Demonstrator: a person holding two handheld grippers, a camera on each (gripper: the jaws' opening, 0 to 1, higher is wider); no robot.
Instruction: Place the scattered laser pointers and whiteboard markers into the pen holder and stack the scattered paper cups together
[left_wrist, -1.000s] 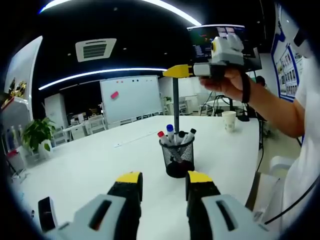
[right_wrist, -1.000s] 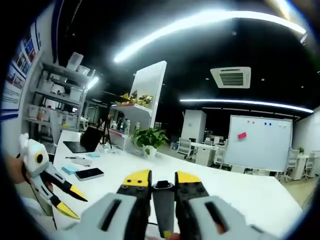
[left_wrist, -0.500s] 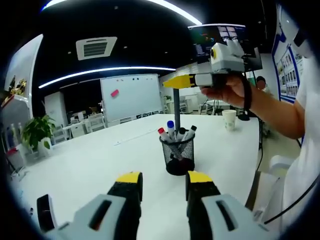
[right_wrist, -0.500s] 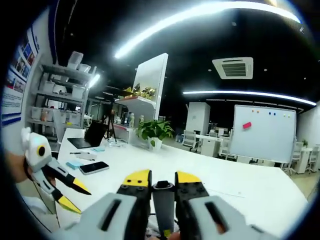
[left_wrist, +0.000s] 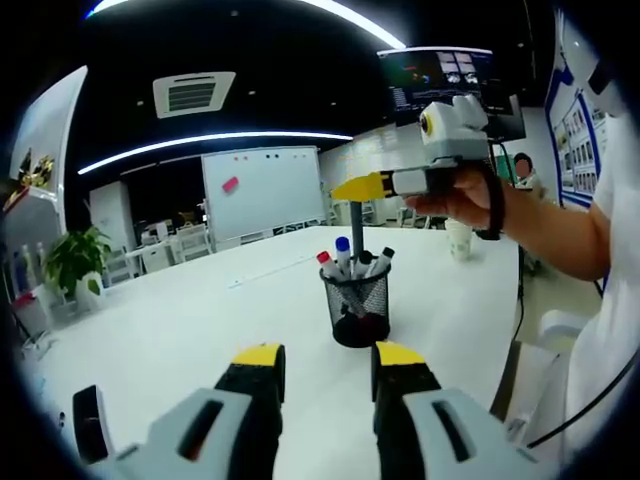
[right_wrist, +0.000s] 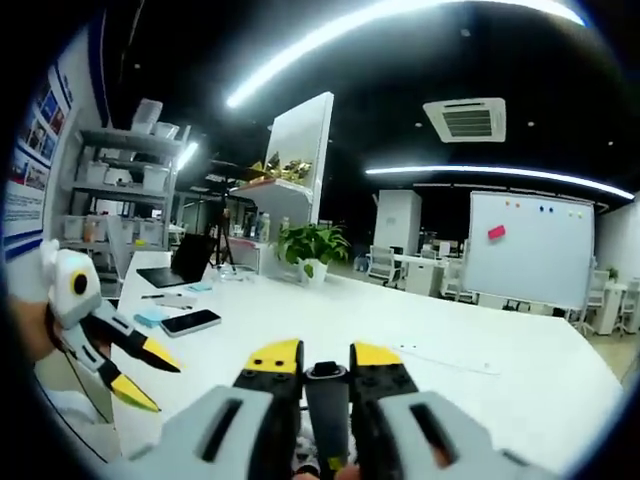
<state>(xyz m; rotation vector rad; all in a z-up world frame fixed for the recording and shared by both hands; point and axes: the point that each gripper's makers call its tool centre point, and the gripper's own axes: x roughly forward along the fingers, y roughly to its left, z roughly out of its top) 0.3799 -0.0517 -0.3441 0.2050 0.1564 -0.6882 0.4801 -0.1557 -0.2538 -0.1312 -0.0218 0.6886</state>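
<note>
Markers stood already in the pen holder (left_wrist: 360, 310), a black mesh cup on the white table (left_wrist: 180, 330), well in from its edges: I counted one with a red cap (left_wrist: 324, 259), one with a blue cap (left_wrist: 343, 244) and two or three with black caps (left_wrist: 386, 255), though the dark ones were hard to separate. The right gripper (left_wrist: 352, 186) hovered directly above the holder, its yellow-tipped jaws clenched on a dark grey pen (left_wrist: 357, 225) which hung upright, its lower end just over the mouth of the holder, or perhaps already inside; I could not tell which. Whether it was a laser pointer or a marker was also not clear to me. In the right gripper view the same pen (right_wrist: 327, 400) sat pinched between the two jaws. The left gripper (left_wrist: 325, 358) waited low over the near part of the table, its jaws parted and holding nothing. One paper cup (left_wrist: 458, 238) stood near the far edge of the table, behind the person's hand (left_wrist: 455, 195); no other cup was visible. I judged that the pen part was nearly finished, with this one item left to drop, while the stacking of cups was not yet started. Farther along the table lay a phone (right_wrist: 190, 321) and a laptop (right_wrist: 180, 275).
</note>
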